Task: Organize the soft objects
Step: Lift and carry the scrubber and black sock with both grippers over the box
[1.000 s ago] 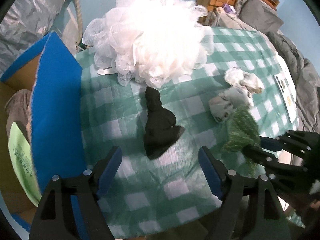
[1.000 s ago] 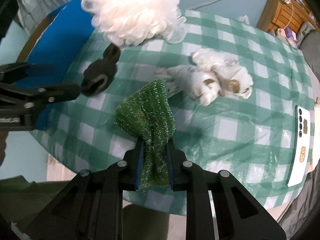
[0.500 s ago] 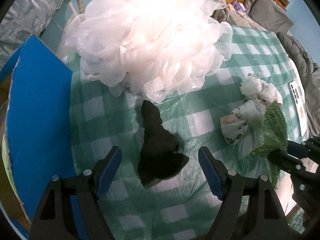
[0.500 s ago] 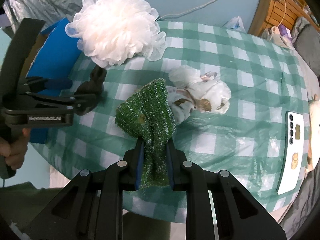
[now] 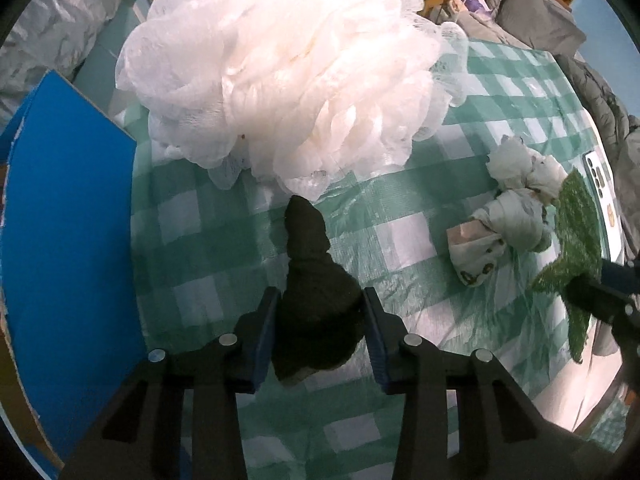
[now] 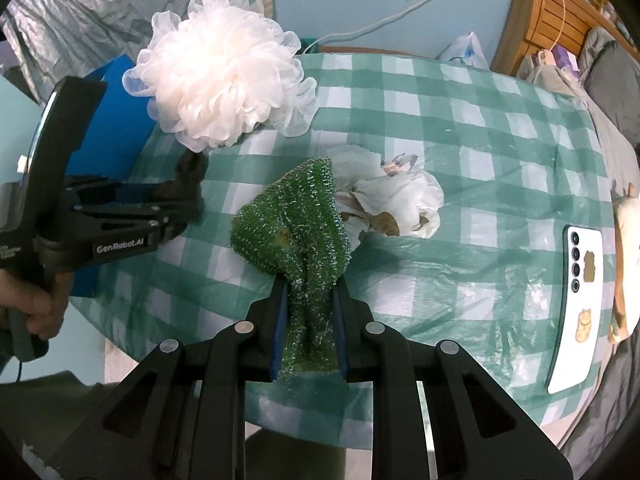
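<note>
Left gripper (image 5: 320,320) — jaws closing on black sock (image 5: 312,292) for pickup; right gripper (image 6: 308,316) — clamped on green cloth (image 6: 296,232), lifted for sorting.

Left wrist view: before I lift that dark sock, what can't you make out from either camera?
- Blue box: inside cut off by the left wrist view's edge; in the right wrist view the left gripper hides it.
- Dark sock: its near end hidden between the closing jaws.
- White cloth bundle: partly hidden behind the green cloth held by the right gripper.
</note>
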{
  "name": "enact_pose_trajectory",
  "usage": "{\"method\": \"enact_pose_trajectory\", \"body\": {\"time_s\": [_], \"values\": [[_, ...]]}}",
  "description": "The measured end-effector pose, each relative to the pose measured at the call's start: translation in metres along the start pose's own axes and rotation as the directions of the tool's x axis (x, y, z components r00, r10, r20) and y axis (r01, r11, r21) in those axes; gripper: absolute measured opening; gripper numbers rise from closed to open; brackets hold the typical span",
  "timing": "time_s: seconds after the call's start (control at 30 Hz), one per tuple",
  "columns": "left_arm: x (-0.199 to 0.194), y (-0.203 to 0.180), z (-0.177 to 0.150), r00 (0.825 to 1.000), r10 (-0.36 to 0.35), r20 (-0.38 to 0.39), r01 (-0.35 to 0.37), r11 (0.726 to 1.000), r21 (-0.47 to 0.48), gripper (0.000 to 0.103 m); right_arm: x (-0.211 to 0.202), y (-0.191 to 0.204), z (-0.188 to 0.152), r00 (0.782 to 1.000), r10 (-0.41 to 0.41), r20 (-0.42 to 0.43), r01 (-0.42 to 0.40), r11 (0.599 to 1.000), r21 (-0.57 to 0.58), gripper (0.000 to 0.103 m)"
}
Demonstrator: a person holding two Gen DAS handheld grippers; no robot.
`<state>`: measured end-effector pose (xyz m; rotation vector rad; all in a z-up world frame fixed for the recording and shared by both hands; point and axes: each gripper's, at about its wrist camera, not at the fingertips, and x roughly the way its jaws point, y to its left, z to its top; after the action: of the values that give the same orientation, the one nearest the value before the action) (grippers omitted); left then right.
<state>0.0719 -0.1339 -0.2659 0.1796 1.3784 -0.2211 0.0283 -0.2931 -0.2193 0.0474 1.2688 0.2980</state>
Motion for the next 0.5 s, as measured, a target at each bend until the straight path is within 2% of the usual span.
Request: {"method": "enact_pose_trajectory", "body": {"time_s": [0.27,0.5], "values": [[-0.029,0.005,-0.021,1.000,-0.003,0.030,0.003,1.000,-0.005,0.041,-0.012,0.003,0.005,1.000,0.016,0.023,-0.016,1.000,-0.002,0.018],[-0.056,0.014,-0.025,0.997,-0.007,0.080,0.009,1.000,-0.023,0.041,-0.022,0.009,0.011,0.999,0.018,0.034,-0.018,1.000,-0.017,0.018]]}}
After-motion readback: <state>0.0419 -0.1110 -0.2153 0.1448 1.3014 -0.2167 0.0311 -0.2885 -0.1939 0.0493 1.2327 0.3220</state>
